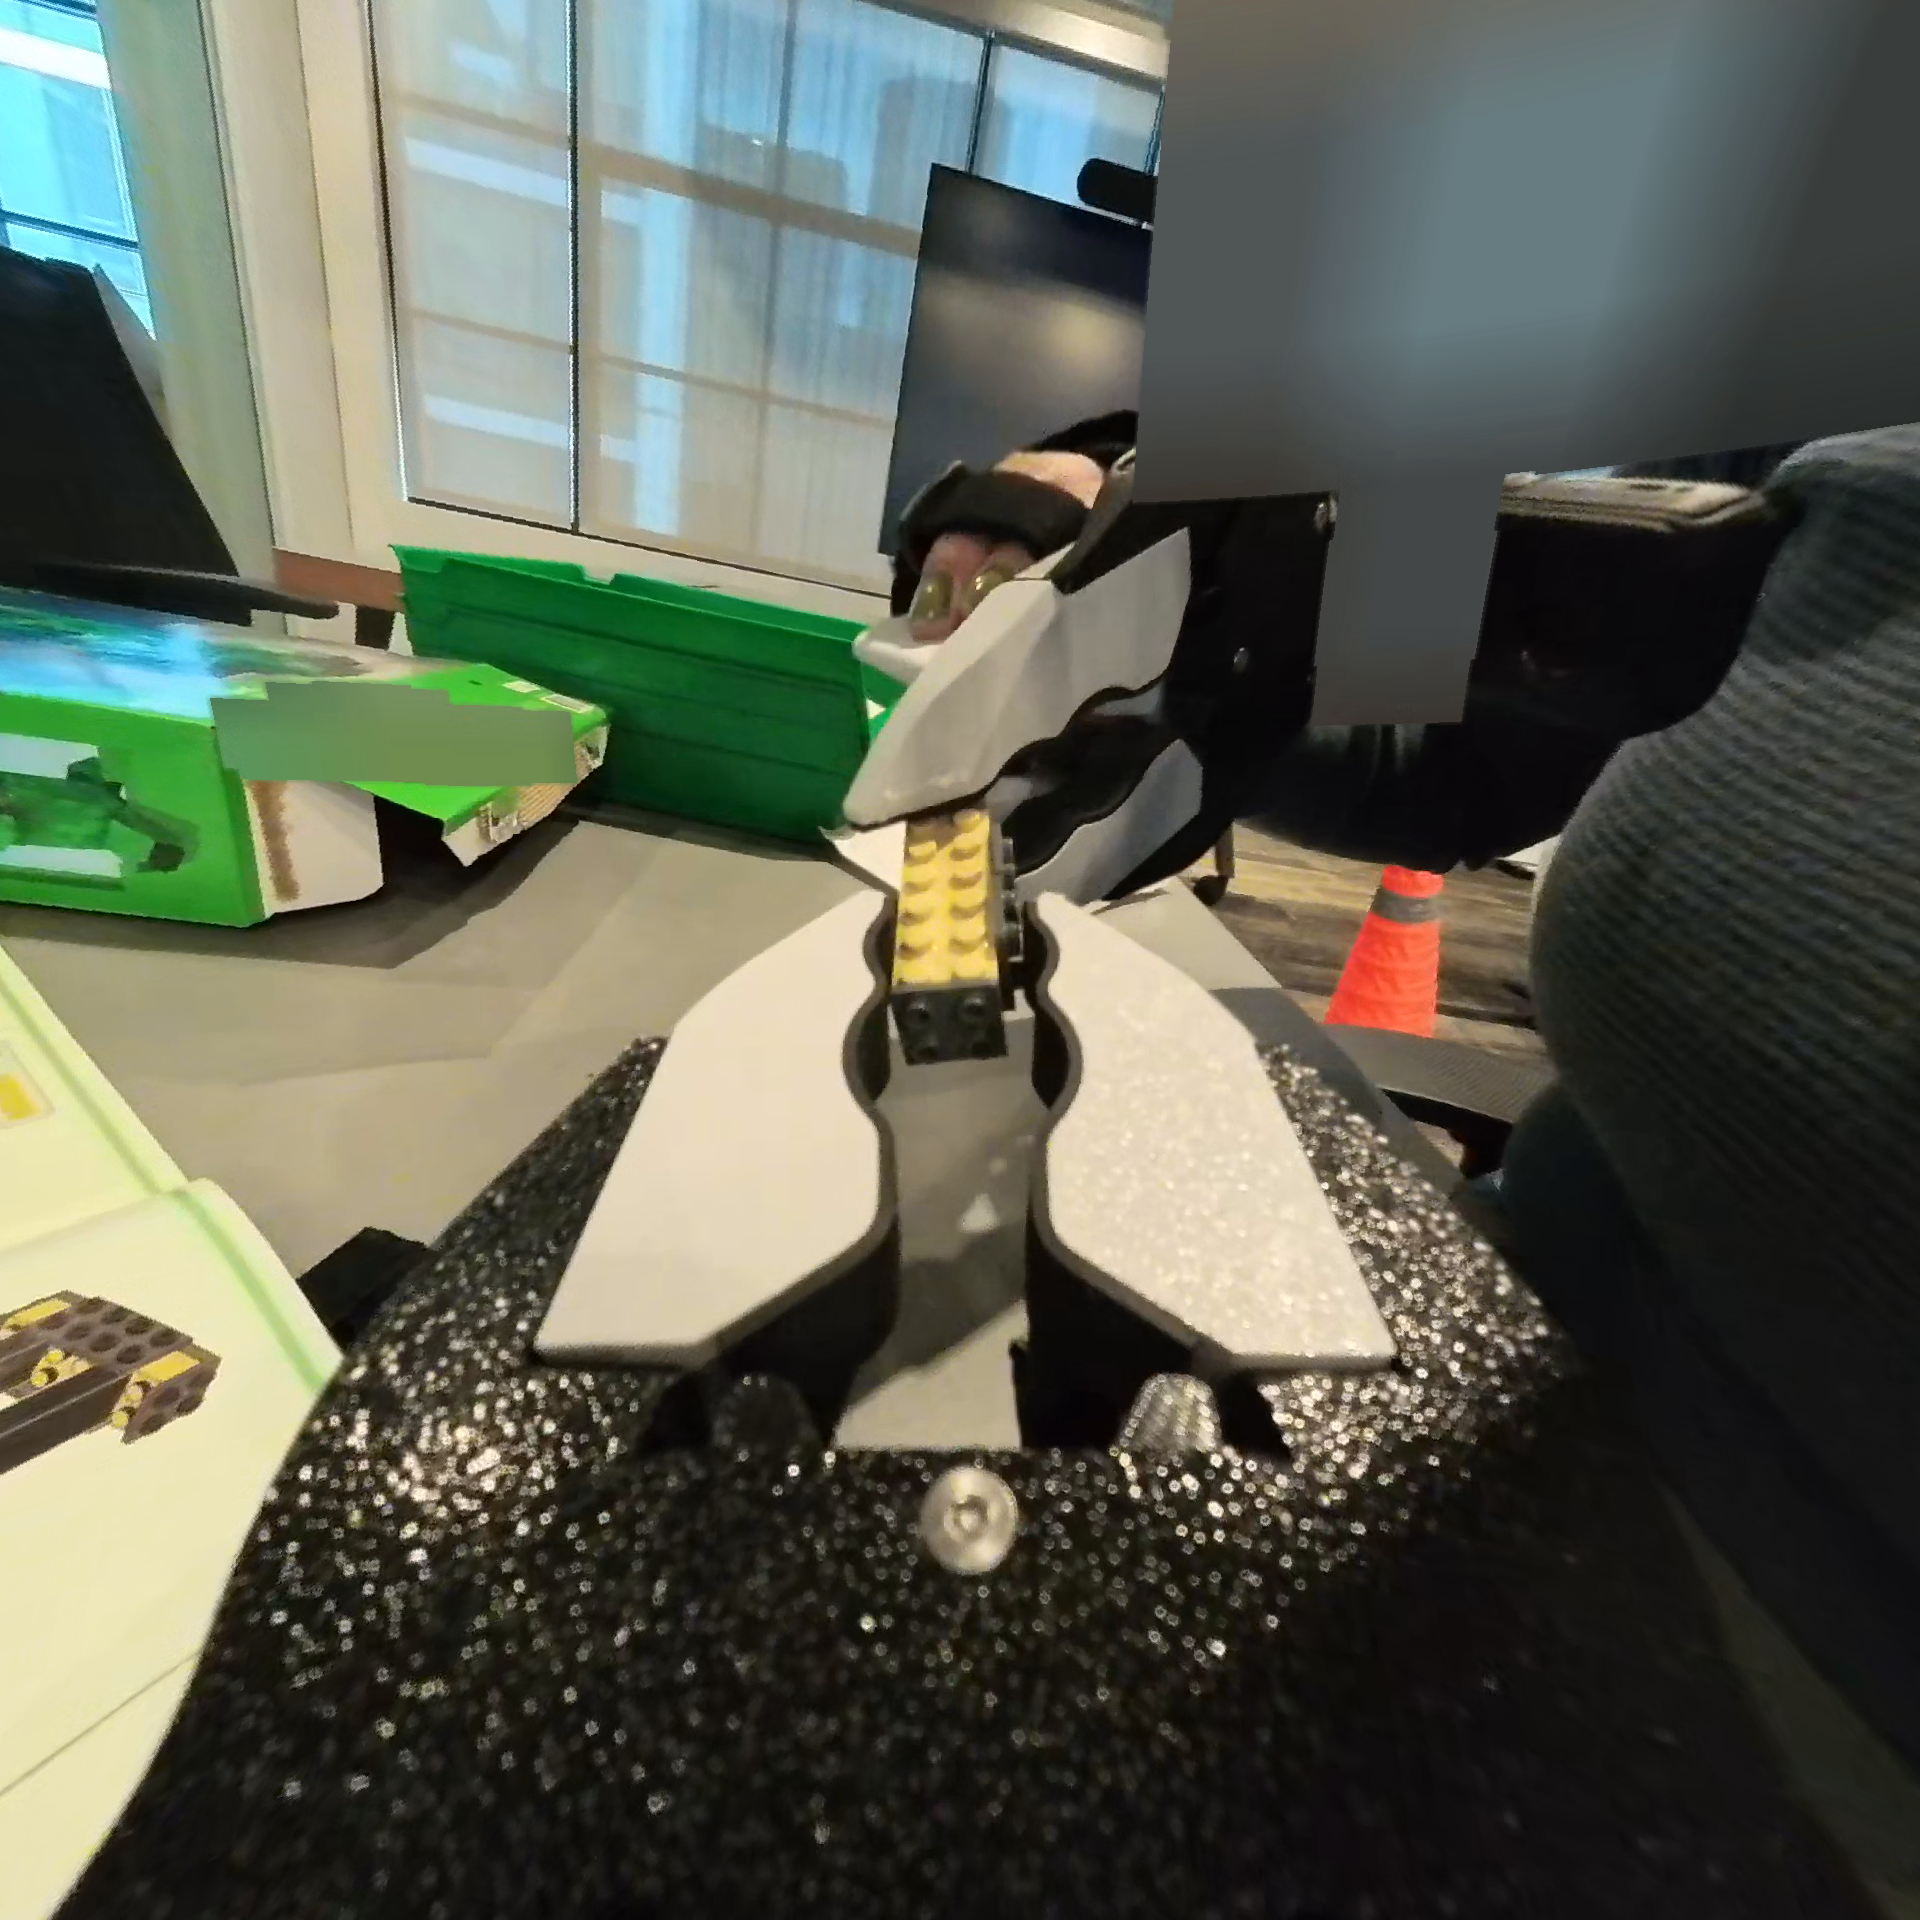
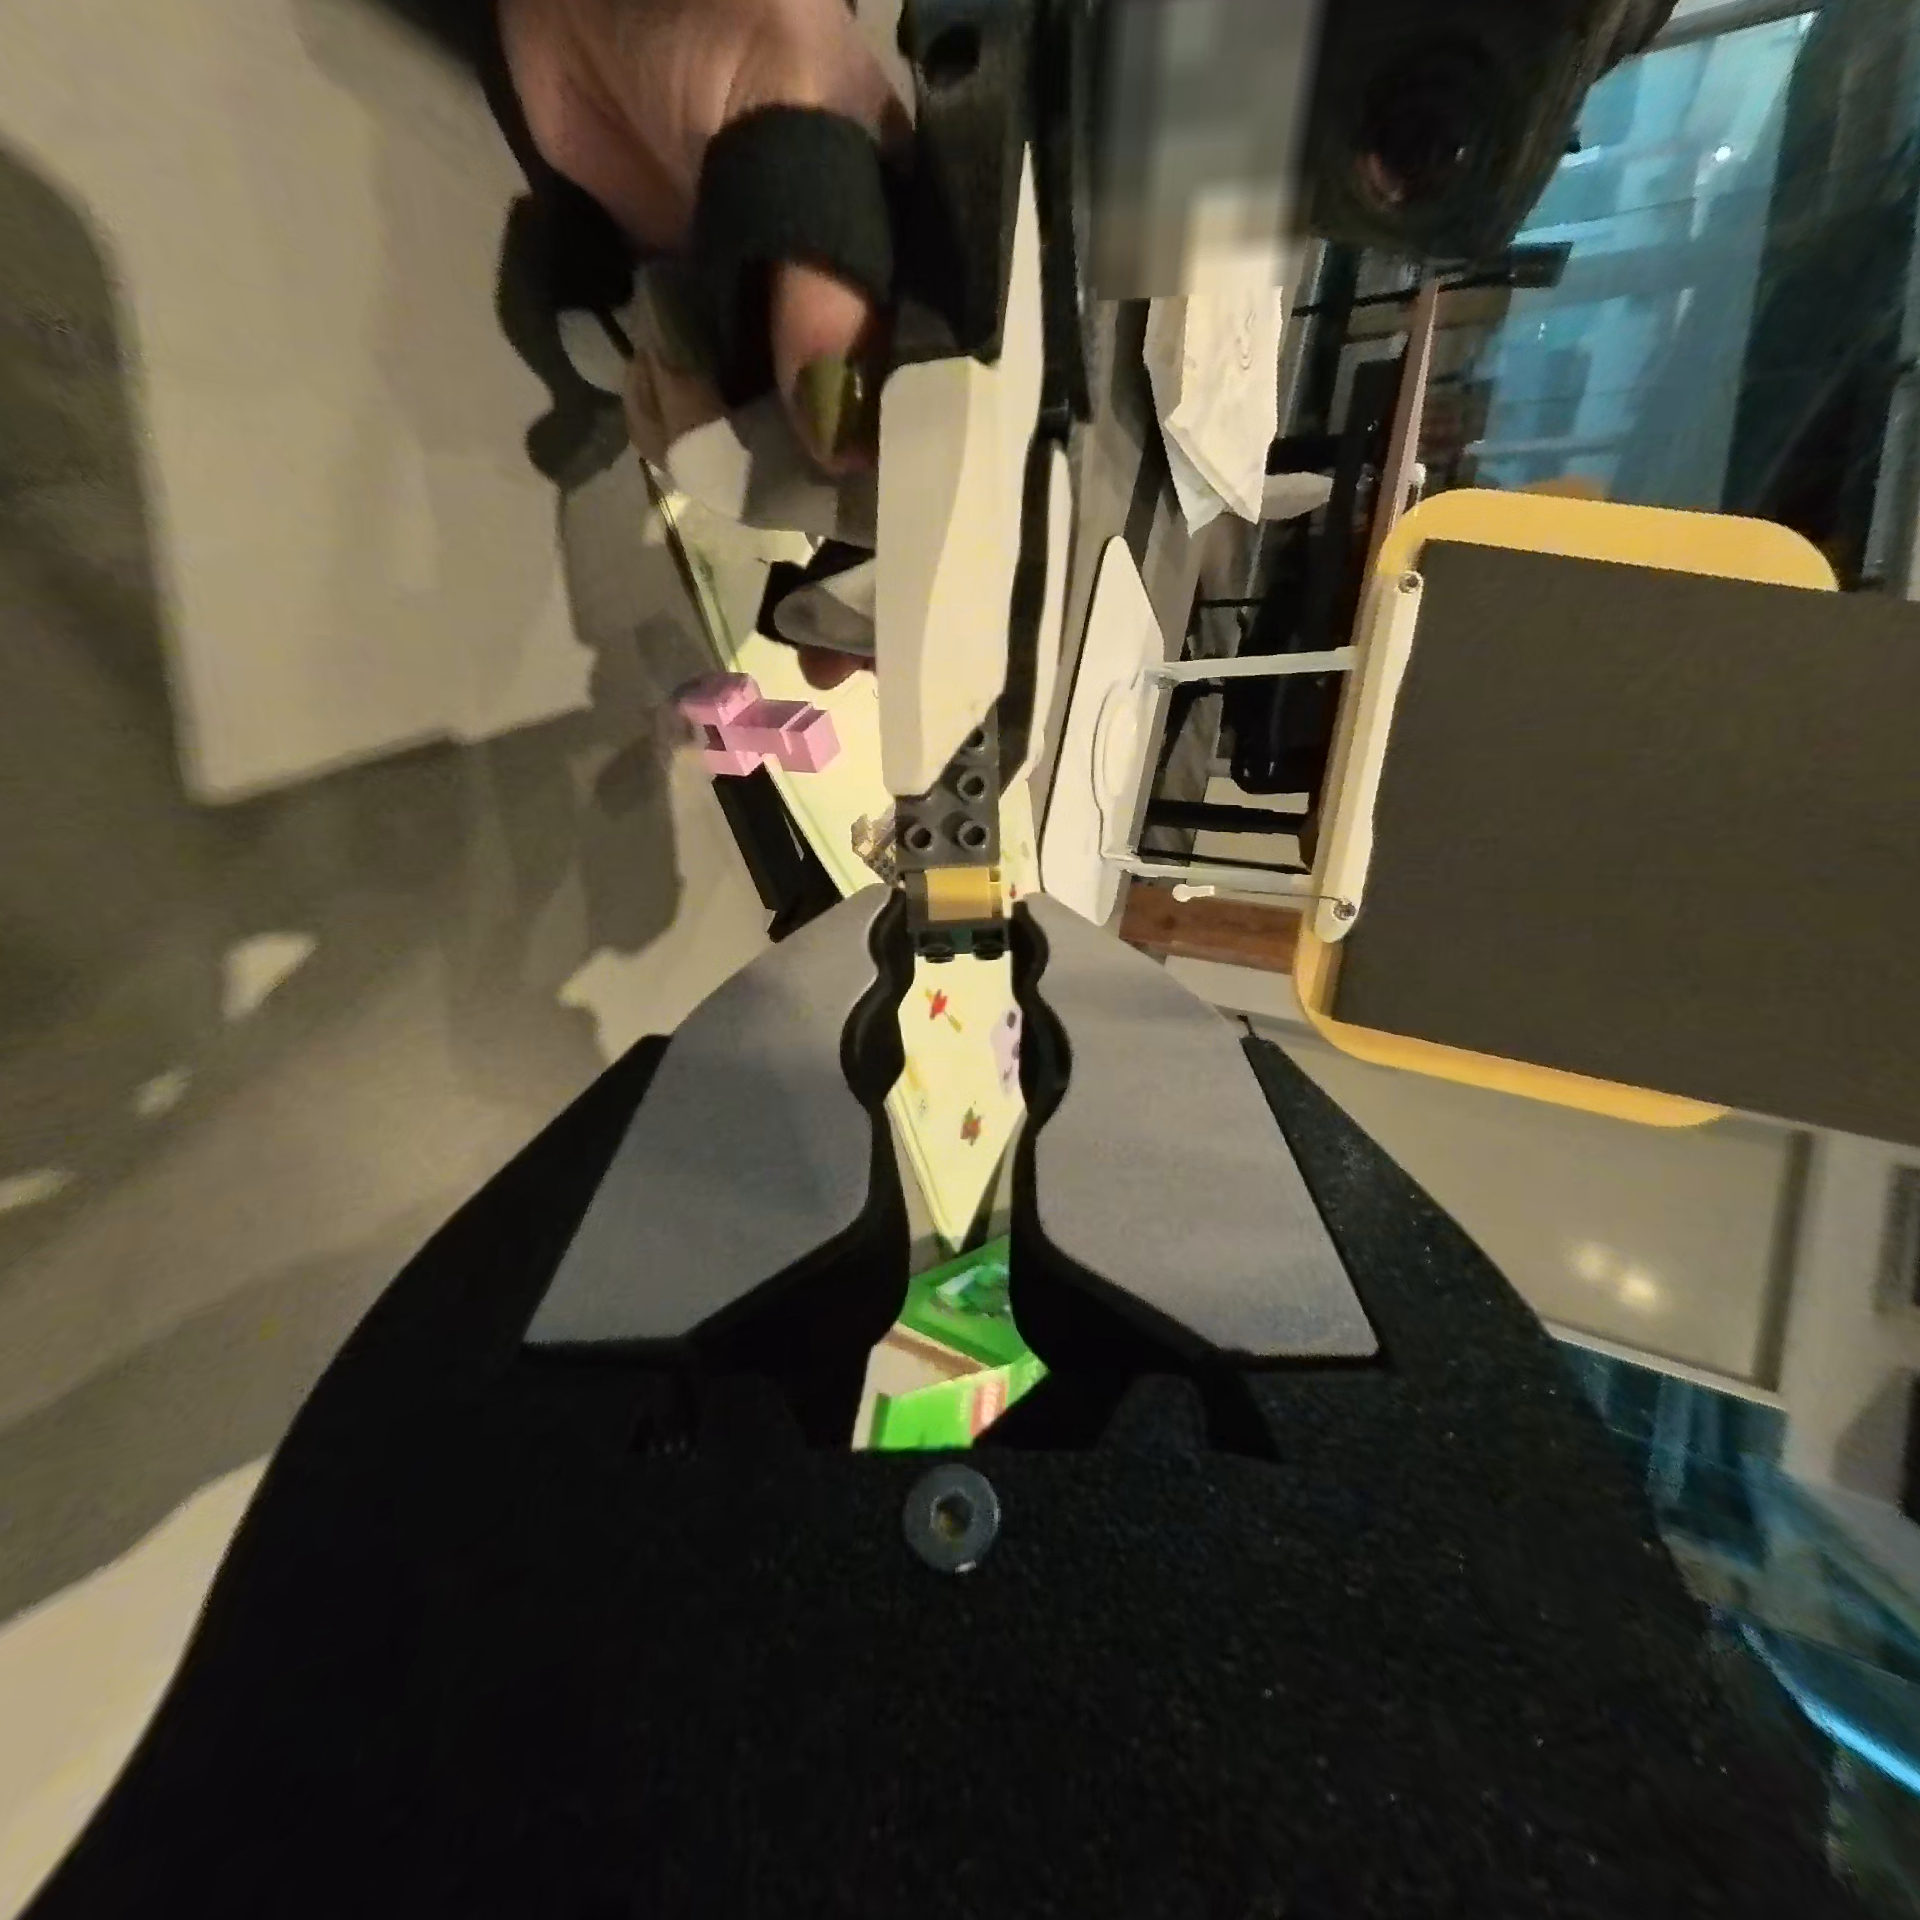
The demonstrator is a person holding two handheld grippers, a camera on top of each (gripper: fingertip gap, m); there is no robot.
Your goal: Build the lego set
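My left gripper [image 1: 951, 920] is shut on a yellow and black lego assembly [image 1: 940, 925], held above the grey table [image 1: 416, 1039]. My right gripper [image 1: 920, 805] comes in from the upper right and meets the assembly's far end. In the right wrist view my right gripper [image 2: 956, 914] is shut on a small tan and black piece [image 2: 956, 896]. That piece sits against the dark grey studded end of the assembly [image 2: 961, 805]. The left gripper's white fingers [image 2: 935, 623] hold that assembly from above. A gloved hand [image 2: 769, 208] holds the left gripper.
A green lego box [image 1: 156, 790] and a green tray [image 1: 644, 696] lie at the far left of the table. An open instruction booklet [image 1: 104, 1403] is at the near left. A pink lego piece [image 2: 753, 732] lies on the table. An orange cone [image 1: 1392, 956] stands on the floor. Only a small space, under 4 cm, lies between the two pairs of fingers.
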